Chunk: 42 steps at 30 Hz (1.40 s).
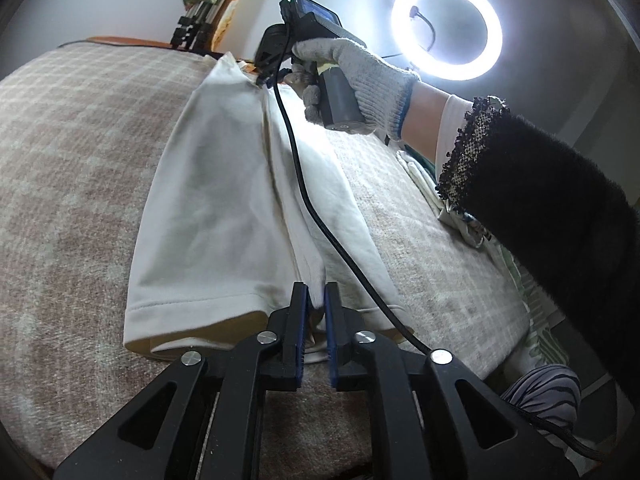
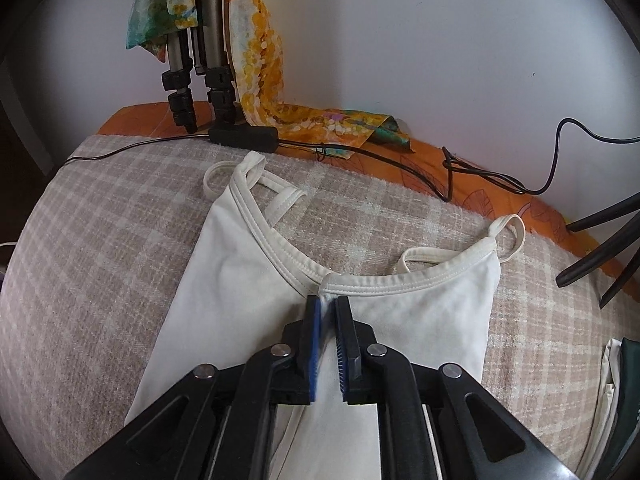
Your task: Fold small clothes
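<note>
Checked blanket (image 1: 72, 184): beige and brown plaid, covers the work surface and fills most of both views; an orange leaf-print cloth (image 2: 472, 172) shows along its far edge, upper centre to right of the right wrist view.

White camisole (image 2: 248, 280): centre of both views, lying on the blanket. Neckline and thin straps point to the upper part of the right wrist view; the hem sits at lower centre-left of the left wrist view. A ridge of fabric is raised along its middle line, with the two halves falling away to either side.

Left gripper (image 1: 316, 308): bottom centre of its frame, black with blue pads. Fingers narrow, pinching the raised fold of the camisole at the hem end.

Right gripper (image 2: 329, 312): bottom centre of its frame. Fingers narrow, closed on camisole fabric just below the neckline binding. In the left wrist view it appears at upper centre, held by a grey gloved hand (image 1: 360, 76), a black cable (image 1: 304, 184) trailing over the garment.

Ring light (image 1: 446, 28): lit, upper right of left wrist view.

Tripod legs (image 2: 200, 80): upper left of right wrist view, draped with a yellow-orange patterned scarf (image 2: 256, 40).

Power adapter (image 2: 244, 136): black, at the blanket's far edge, below the tripod.
</note>
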### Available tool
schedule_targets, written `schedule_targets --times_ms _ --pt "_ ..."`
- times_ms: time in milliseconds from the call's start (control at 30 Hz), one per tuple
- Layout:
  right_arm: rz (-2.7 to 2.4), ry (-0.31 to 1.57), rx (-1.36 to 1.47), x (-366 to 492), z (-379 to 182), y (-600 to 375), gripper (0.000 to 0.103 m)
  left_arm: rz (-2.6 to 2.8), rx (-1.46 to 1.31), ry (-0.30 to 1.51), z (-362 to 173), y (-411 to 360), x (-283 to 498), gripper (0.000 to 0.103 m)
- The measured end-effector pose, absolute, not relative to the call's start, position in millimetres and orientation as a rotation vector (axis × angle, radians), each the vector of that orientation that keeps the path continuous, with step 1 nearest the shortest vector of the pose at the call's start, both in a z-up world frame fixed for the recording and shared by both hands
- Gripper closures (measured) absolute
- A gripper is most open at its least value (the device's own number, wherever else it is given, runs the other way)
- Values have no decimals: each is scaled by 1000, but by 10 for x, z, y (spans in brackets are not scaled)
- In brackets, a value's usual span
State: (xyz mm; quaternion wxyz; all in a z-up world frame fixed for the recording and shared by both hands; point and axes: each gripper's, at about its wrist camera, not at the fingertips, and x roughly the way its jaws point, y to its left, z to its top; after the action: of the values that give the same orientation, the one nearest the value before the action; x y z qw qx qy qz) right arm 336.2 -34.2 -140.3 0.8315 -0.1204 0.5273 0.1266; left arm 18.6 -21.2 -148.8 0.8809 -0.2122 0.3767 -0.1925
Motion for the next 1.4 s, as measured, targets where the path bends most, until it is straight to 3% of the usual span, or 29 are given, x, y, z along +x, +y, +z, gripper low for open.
schedule_targets --times_ms 33,100,167,433,833,1167,1267,1300,1333,1400 --pt "279 1114 -235 3350 -1363 -364 76 -396 -436 789 -1482 -219 178 94" --pt "305 1088 -200 3284 -1222 -430 76 -400 -427 803 -1452 -222 143 94" --pt "331 1066 -159 3194 -1053 -535 75 -403 -417 809 -1401 -195 62 85" --pt "379 1024 9 2345 -610 -1298 73 -382 -401 765 -1175 178 -323 77" --pt "509 1161 124 689 -999 -1901 71 -391 -505 922 -1249 711 158 69" --pt "588 1300 257 245 -1446 -1931 72 -409 -638 1080 -1662 701 276 69" --pt "605 1301 286 241 -1469 -1966 79 -421 -634 1071 -1669 655 282 75" --pt "618 1303 287 230 -1475 -1972 86 -421 -627 1064 -1668 649 291 80" --pt "627 1309 292 232 -1494 -1965 89 -419 -614 1057 -1666 638 298 94" --pt "623 1311 297 204 -1535 -1989 98 -414 -600 1045 -1658 589 338 96"
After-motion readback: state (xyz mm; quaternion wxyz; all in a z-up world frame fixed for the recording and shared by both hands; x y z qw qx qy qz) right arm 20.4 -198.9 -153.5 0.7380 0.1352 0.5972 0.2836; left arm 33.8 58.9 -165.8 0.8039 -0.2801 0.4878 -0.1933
